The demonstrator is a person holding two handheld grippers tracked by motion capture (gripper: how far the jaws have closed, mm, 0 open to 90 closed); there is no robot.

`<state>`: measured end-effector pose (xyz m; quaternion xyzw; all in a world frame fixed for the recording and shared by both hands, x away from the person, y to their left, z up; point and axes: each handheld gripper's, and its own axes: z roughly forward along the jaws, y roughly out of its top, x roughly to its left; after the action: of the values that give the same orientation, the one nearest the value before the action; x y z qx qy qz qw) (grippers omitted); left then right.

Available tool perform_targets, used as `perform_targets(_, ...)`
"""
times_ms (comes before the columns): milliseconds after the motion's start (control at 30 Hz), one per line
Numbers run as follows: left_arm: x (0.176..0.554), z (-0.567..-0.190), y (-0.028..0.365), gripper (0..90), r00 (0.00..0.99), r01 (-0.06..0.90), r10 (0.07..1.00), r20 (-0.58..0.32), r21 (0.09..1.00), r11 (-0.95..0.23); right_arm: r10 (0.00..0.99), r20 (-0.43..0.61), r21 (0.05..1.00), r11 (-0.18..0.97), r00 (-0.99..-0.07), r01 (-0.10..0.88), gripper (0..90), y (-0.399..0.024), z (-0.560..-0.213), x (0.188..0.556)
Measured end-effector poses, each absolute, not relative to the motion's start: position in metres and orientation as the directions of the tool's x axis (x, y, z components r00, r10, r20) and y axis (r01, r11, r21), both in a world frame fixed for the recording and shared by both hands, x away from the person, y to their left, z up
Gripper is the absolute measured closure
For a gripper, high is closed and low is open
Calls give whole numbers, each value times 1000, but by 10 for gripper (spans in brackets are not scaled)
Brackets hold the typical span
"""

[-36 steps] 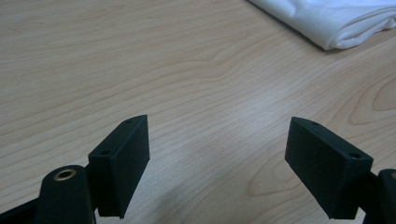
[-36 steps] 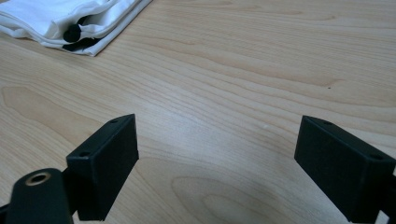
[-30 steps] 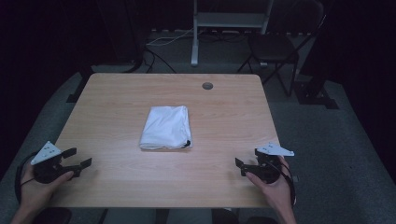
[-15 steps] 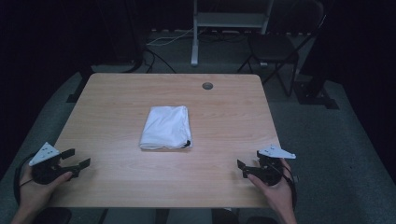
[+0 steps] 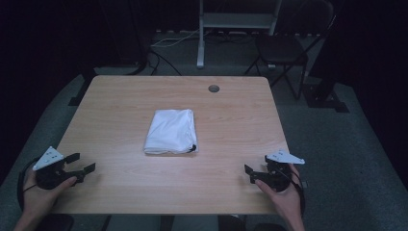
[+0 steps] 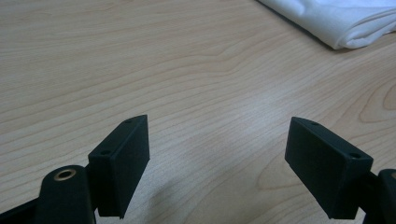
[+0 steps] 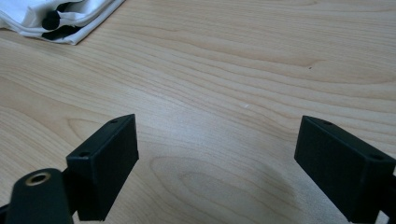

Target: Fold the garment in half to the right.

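Soft white cloth (image 5: 171, 131), matt, lies on a smooth, pale wood-grain table (image 5: 120, 101) with faint sheen.

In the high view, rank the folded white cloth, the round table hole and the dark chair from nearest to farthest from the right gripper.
From the right gripper:
1. Folded white cloth, table centre, to its left.
2. Round table hole, near the far edge.
3. Dark chair, on the floor beyond the table.

A light wooden table (image 5: 120, 101) fills the middle of the frame. A folded white cloth (image 5: 171, 131) lies at its centre; a round grommet hole (image 5: 213, 88) sits toward its upper edge.
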<state>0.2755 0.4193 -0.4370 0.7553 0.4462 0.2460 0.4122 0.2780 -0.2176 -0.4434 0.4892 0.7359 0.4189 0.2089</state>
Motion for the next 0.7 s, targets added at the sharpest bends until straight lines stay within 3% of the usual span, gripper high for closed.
perform_targets(700,274,-438,419,216,465,471,885,-12,850,-236,908,93,817,165,-408,553,131,-215,-444,277)
